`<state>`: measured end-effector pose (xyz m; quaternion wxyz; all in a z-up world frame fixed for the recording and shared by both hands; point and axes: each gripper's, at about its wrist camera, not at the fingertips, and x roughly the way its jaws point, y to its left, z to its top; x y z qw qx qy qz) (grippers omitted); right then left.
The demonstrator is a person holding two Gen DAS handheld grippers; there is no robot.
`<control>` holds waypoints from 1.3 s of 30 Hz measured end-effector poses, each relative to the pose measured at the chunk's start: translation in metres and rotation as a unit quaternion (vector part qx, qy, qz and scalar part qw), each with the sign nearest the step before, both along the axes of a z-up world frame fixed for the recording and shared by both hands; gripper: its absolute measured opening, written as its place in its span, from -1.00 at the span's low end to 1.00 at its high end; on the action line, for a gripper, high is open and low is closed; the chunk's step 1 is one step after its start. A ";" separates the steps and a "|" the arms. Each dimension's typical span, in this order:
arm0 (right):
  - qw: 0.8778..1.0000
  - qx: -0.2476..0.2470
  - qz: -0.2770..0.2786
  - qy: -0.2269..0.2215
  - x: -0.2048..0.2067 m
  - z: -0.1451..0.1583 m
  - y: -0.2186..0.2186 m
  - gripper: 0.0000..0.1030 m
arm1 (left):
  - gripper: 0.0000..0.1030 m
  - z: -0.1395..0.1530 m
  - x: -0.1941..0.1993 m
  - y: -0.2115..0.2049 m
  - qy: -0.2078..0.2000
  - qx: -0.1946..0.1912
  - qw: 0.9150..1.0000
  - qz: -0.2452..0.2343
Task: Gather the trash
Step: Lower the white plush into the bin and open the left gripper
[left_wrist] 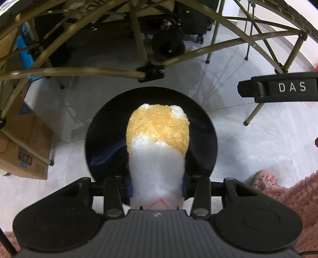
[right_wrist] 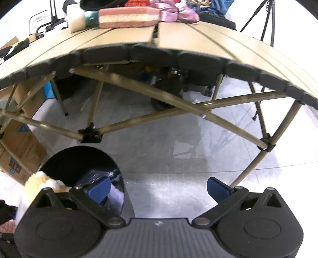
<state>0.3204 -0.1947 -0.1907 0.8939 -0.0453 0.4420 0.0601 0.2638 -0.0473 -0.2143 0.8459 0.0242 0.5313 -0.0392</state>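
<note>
In the left wrist view, the left gripper (left_wrist: 157, 186) pinches a white-and-orange plush toy (left_wrist: 158, 142) between its blue pads, at the lower centre of the frame. The toy hangs directly over the mouth of a round black bin (left_wrist: 204, 123) that stands on the pale floor (left_wrist: 248, 142); a dark blue liner fold shows inside the bin, left of the toy. Pink fluffy fabric (left_wrist: 288, 196) fills the lower right corner. At the right edge, a black part marked "DAS" (left_wrist: 286, 87) juts into the frame. A cardboard box (left_wrist: 25, 139) stands at the left, under the folding table's olive frame (left_wrist: 79, 70).

In the right wrist view, the right gripper (right_wrist: 159, 188) holds its blue fingers (right_wrist: 217, 188) spread wide with nothing between them, above bare floor. The bin sits at lower left, the plush at its near rim. Beyond, the slatted tabletop (right_wrist: 178, 37) carries a pink striped cushion (right_wrist: 129, 16) and purple fabric (right_wrist: 174, 13) at the top of the frame.
</note>
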 end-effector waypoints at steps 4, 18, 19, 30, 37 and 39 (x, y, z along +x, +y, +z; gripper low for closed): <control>1.000 0.000 -0.015 -0.003 0.003 0.001 -0.009 1.00 | -0.18 -0.003 0.011 -0.008 0.006 -0.007 1.000 -0.003; 1.000 -0.006 -0.024 0.010 0.006 -0.010 -0.015 1.00 | -0.18 -0.014 0.036 -0.013 0.022 -0.012 1.000 0.005; 1.000 -0.006 -0.023 0.011 0.006 -0.010 -0.014 1.00 | -0.18 -0.015 0.036 -0.011 0.021 -0.009 1.000 0.009; 1.000 -0.004 -0.022 0.018 0.005 -0.012 -0.015 1.00 | 1.00 -0.008 0.037 0.006 0.021 0.002 0.998 0.064; 1.000 -0.003 -0.020 0.024 0.005 -0.014 -0.014 1.00 | 1.00 -0.012 0.040 0.011 0.044 0.014 0.997 0.068; 1.000 -0.003 -0.018 0.025 0.005 -0.014 -0.014 1.00 | 1.00 -0.012 0.039 0.011 0.046 0.014 0.997 0.065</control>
